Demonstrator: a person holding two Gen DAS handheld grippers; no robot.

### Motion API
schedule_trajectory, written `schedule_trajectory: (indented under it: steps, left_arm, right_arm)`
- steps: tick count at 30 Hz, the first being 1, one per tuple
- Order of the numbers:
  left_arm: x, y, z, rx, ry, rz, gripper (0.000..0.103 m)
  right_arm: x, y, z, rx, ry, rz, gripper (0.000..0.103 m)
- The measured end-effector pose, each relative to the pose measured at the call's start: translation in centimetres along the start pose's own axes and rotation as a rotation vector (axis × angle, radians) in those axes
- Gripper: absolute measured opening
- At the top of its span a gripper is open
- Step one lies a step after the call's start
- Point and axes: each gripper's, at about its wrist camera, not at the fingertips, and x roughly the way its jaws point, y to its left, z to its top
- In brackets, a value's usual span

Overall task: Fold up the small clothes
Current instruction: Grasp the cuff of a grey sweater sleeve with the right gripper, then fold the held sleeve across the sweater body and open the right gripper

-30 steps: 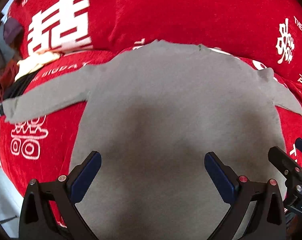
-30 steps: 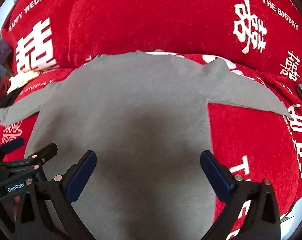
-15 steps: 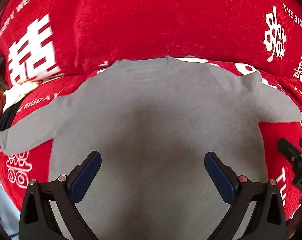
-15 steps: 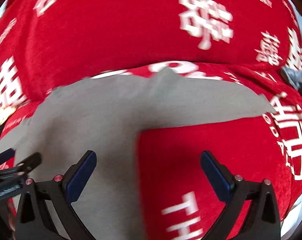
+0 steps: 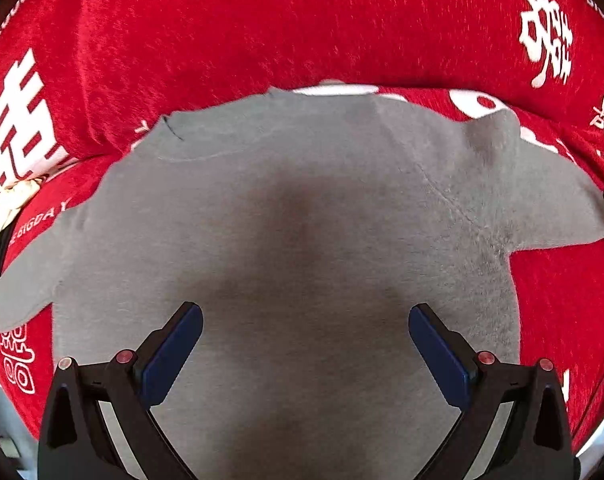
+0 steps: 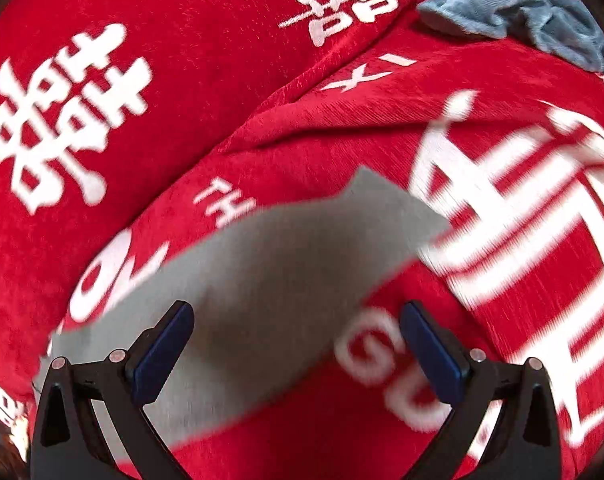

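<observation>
Currently a small grey long-sleeved top (image 5: 294, 216) lies flat and spread out on a red cover (image 5: 262, 28) printed with white characters and lettering, neckline toward the raised back part of the cover, both sleeves stretched out sideways. Left gripper (image 5: 305, 344) hangs over the lower middle of the top's body, jaws wide apart, nothing between them, blue pads facing inward; cannot tell if the tips touch the cloth. Dark shadow sits on the grey fabric just ahead of it. Right gripper (image 6: 296, 340) is over one sleeve (image 6: 262, 280) of the top, near the cuff end, jaws also wide and empty; the sleeve runs diagonally across the red cover, cuff pointing to the upper right of the right wrist view, which is motion-blurred. Blue-grey garment (image 6: 521, 8) lies bunched at the far right of the cover. White and dark cloth items (image 5: 6, 208) sit at the cover's left edge.
</observation>
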Motion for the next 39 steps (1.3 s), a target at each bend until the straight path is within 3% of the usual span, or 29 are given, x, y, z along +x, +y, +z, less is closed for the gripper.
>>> schedule_trajectory:
  steps: [1, 3, 5, 6, 9, 11, 13, 17, 19, 21, 22, 23, 24, 25, 26, 29, 31, 33, 37, 39]
  left_arm:
    - [0.2, -0.3, 0.1, 0.001, 0.003, 0.001, 0.103]
    - [0.5, -0.8, 0.4, 0.003, 0.008, 0.003, 0.103]
    - [0.8, -1.3, 0.9, 0.002, 0.012, -0.001, 0.103]
    - [1.0, -1.6, 1.3, -0.002, 0.015, -0.002, 0.103]
    - [1.2, -1.9, 1.9, -0.016, 0.016, -0.013, 0.103]
    - [1.1, -2.2, 2.2, -0.027, 0.012, -0.028, 0.103]
    - [1.2, -2.7, 2.6, -0.036, 0.01, -0.042, 0.103]
    - [1.9, -5.2, 3.8, -0.001, 0.019, -0.068, 0.103]
    - [2.2, -6.1, 4.4, 0.024, 0.017, -0.04, 0.103]
    - [2.2, -6.4, 4.6, 0.022, 0.016, -0.044, 0.103]
    - [2.3, -6.4, 4.6, 0.012, 0.02, -0.052, 0.103]
    - [2.4, -6.4, 4.6, 0.009, 0.022, -0.054, 0.103]
    - [2.6, -6.4, 4.5, 0.005, 0.029, -0.054, 0.103]
    - [2.8, -6.4, 4.4, 0.004, 0.032, -0.054, 0.103]
    - [2.9, -6.2, 4.4, 0.0, 0.033, -0.059, 0.103]
    - [2.7, -5.9, 4.4, -0.008, 0.033, -0.06, 0.103]
    - [2.4, -5.4, 4.6, -0.014, 0.02, -0.048, 0.103]
    - [2.4, -4.9, 4.9, -0.034, 0.01, -0.046, 0.103]
    - [3.6, -5.1, 6.3, -0.066, 0.056, -0.055, 0.103]
    - [3.6, -5.8, 7.3, -0.053, 0.037, -0.033, 0.103]
  right_arm:
    - [0.4, 0.2, 0.5, -0.002, -0.002, 0.006, 0.102]
    - [0.8, 0.8, 1.1, -0.027, -0.013, 0.034, 0.083]
    - [0.7, 1.2, 1.3, -0.093, -0.016, 0.004, 0.021]
    - [0.4, 0.9, 1.4, -0.106, -0.024, -0.012, 0.014]
    - [-3.0, -0.7, 0.8, -0.069, -0.135, 0.085, 0.013]
    - [-6.5, -2.1, -0.7, -0.052, -0.241, 0.047, 0.008]
    - [-7.9, -3.4, -1.8, -0.044, -0.279, 0.01, 0.008]
    - [-5.7, -5.3, -2.6, -0.059, -0.182, 0.009, 0.01]
    - [-4.7, -6.5, -2.6, -0.015, -0.13, 0.066, 0.015]
    - [-4.0, -7.5, -2.2, 0.038, -0.113, 0.138, 0.032]
    - [-3.6, -8.0, -2.0, 0.062, -0.105, 0.157, 0.055]
    - [-3.0, -8.0, -1.6, 0.068, -0.099, 0.165, 0.065]
    - [-2.3, -8.2, -1.5, 0.079, -0.086, 0.175, 0.061]
    - [-1.7, -8.4, -1.4, 0.084, -0.061, 0.204, 0.025]
    - [-1.5, -8.2, -1.2, 0.078, -0.045, 0.223, 0.007]
    - [-3.5, -8.2, -1.6, 0.066, -0.117, 0.234, 0.006]
    - [-7.2, -8.6, -2.6, 0.053, -0.254, 0.201, 0.006]
    - [-9.3, -9.1, -4.1, 0.06, -0.315, 0.191, 0.006]
    - [-6.6, -8.0, -5.3, -0.013, -0.249, 0.051, 0.007]
    - [-5.4, -9.1, -5.3, 0.013, -0.197, 0.068, 0.008]
